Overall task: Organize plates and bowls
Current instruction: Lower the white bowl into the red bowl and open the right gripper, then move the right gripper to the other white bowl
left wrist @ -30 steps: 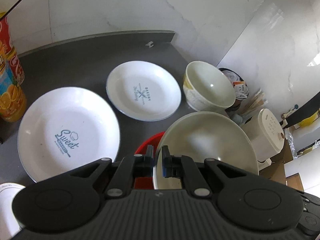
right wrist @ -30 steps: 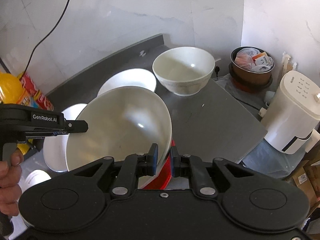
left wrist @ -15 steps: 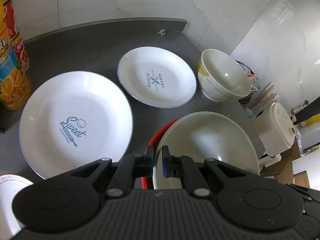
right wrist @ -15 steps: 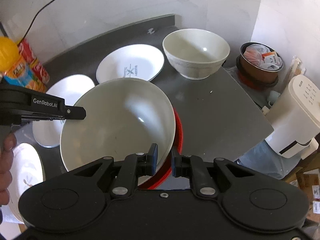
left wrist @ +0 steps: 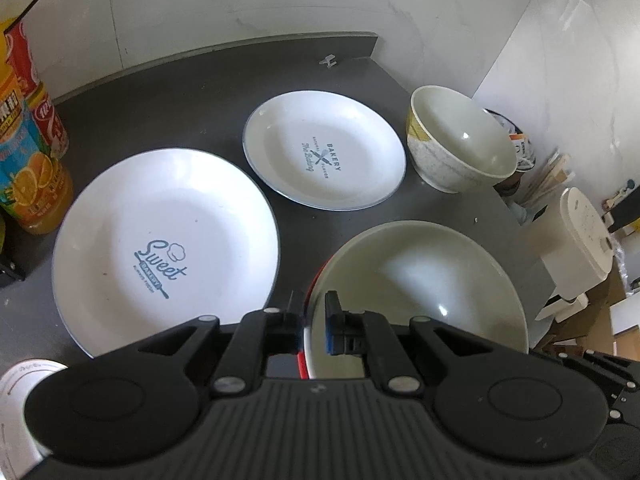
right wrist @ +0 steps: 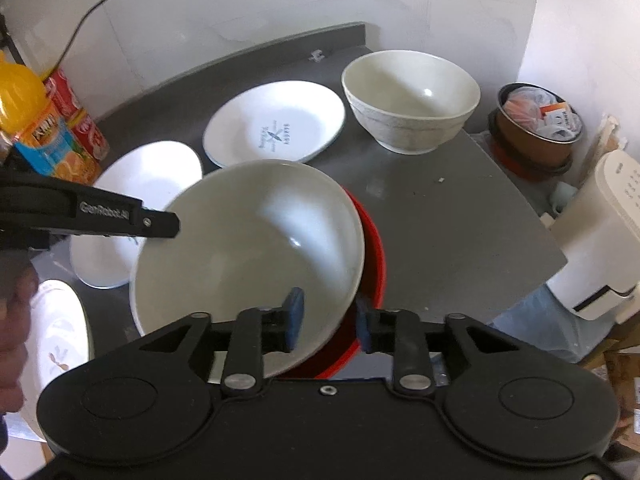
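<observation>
Left gripper [left wrist: 314, 322]: pads pinched on the near left rim of the cream bowl [left wrist: 424, 288], one pad outside the wall and one inside; a red dish [right wrist: 374, 248] shows as a thin edge under that rim.
Right gripper [right wrist: 329, 320]: fingers spread, straddling the bowl's near right rim with a gap on both sides; neither pad appears to press the wall, though the left one is close and the picture is blurred there.
Bowl attitude: mouth up and tipped, its left side raised, nested on the red dish; round, so it shows no long axis.
Bowl place: front right part of the grey counter [left wrist: 168, 108], close to the counter's right edge.
Counter edges: back edge runs along the white wall; the right edge drops to a floor area holding a white appliance [right wrist: 600, 236] and a brown pot [right wrist: 536, 136].
Neighbours: the "Sweet" plate [left wrist: 164, 252] lies just left of the bowl, the "Bakery" plate [left wrist: 324, 150] behind it, and a second cream bowl [right wrist: 412, 100] stands upright at the back right corner.
Open room: a bare grey strip lies between the held bowl and the back bowl, running towards the right edge.
Left margin: juice bottle [left wrist: 30, 176] and red can [right wrist: 82, 120] stand by the wall.
</observation>
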`<action>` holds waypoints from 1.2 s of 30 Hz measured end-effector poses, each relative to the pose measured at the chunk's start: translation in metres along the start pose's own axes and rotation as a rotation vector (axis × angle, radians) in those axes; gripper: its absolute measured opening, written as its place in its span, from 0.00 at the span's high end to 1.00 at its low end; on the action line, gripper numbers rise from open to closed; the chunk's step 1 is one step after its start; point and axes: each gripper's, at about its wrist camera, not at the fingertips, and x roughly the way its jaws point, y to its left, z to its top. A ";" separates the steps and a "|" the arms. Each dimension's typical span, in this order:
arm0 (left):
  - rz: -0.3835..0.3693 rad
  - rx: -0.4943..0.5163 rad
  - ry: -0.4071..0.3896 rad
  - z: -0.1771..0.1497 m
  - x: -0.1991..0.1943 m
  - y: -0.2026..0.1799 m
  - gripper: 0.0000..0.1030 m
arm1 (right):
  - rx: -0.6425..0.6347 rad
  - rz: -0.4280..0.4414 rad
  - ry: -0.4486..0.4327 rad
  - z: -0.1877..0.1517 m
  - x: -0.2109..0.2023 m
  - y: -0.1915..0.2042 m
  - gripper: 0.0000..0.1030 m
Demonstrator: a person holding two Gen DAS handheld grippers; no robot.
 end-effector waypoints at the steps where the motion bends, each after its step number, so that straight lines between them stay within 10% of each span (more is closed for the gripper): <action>1: 0.003 0.005 0.001 0.000 0.000 -0.001 0.91 | 0.002 0.008 -0.004 0.000 -0.001 -0.002 0.70; 7: 0.006 0.009 0.010 0.006 -0.006 -0.006 0.81 | 0.025 0.030 -0.050 0.001 -0.014 -0.011 0.48; 14: 0.016 0.015 -0.056 0.019 -0.021 -0.015 0.49 | 0.094 0.063 -0.086 0.004 -0.021 -0.033 0.47; 36: 0.031 0.016 -0.110 0.060 -0.008 -0.067 0.28 | 0.253 0.072 -0.221 0.036 -0.021 -0.118 0.11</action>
